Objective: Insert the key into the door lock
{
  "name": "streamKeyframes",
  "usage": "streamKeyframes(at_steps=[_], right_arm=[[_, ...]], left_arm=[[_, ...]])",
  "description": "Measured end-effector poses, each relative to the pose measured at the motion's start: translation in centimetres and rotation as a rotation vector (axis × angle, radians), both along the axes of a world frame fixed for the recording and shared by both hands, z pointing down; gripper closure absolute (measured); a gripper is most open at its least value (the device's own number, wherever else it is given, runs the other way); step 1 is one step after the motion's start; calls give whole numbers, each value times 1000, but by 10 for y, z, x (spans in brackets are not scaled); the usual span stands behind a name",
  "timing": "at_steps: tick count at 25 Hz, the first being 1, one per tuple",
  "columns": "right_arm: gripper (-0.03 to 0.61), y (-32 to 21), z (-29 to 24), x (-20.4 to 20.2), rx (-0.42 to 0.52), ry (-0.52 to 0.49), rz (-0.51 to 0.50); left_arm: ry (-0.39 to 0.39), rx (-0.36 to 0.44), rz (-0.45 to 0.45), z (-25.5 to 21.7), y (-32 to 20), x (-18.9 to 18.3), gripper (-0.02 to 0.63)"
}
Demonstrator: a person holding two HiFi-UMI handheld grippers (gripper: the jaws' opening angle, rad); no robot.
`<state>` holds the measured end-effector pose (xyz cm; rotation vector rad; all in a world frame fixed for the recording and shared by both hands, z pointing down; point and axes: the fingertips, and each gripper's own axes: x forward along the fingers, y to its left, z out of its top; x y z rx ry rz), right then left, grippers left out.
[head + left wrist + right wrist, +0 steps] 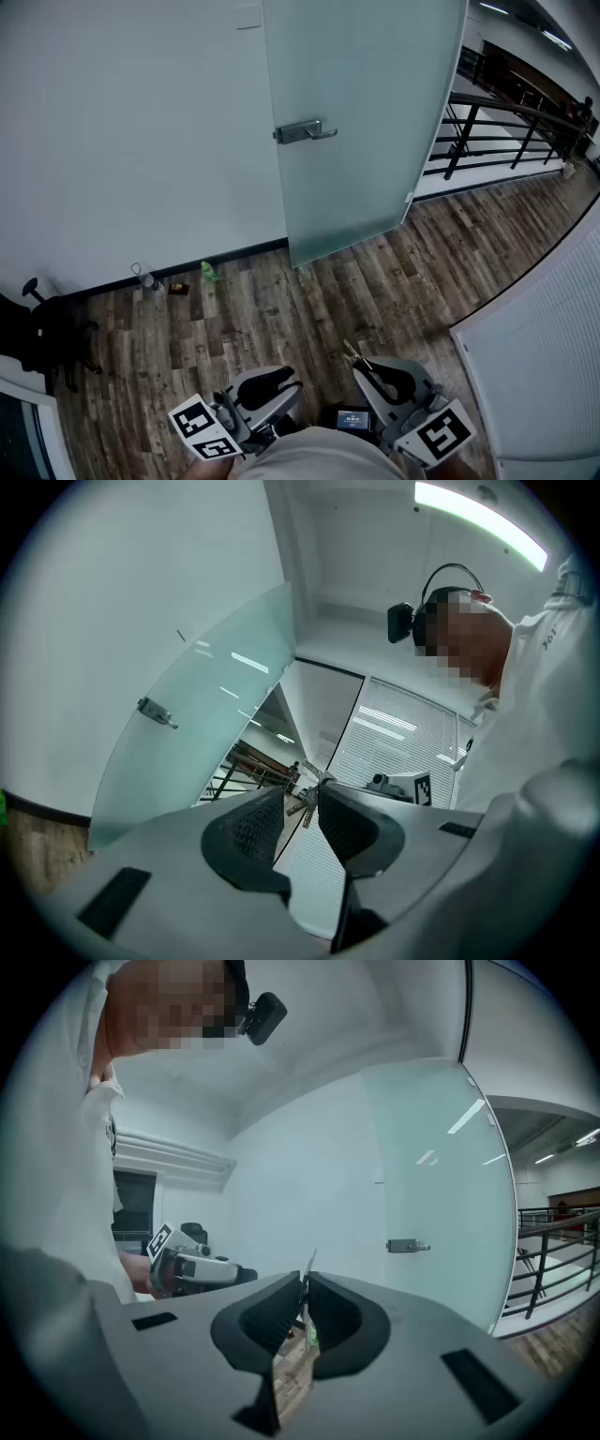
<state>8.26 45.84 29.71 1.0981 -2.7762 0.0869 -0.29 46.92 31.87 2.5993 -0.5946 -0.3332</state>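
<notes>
The key (307,1271) is clamped between the closed jaws of the right gripper (303,1293), blade projecting forward, well apart from the far glass door (366,141). Carry it to the lever handle (305,131). The keyhole is too small to see, so align the blade close up before entry. The left gripper (301,797) is released and empty. No container is identifiable. Small floor items (206,272) lie by the far wall.
</notes>
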Motion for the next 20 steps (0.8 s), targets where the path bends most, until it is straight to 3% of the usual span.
streamKeyframes(at_steps=[20], right_arm=[[551, -4, 3, 9, -68, -59, 24]], left_arm=[[-15, 21, -8, 0, 2, 4, 488]])
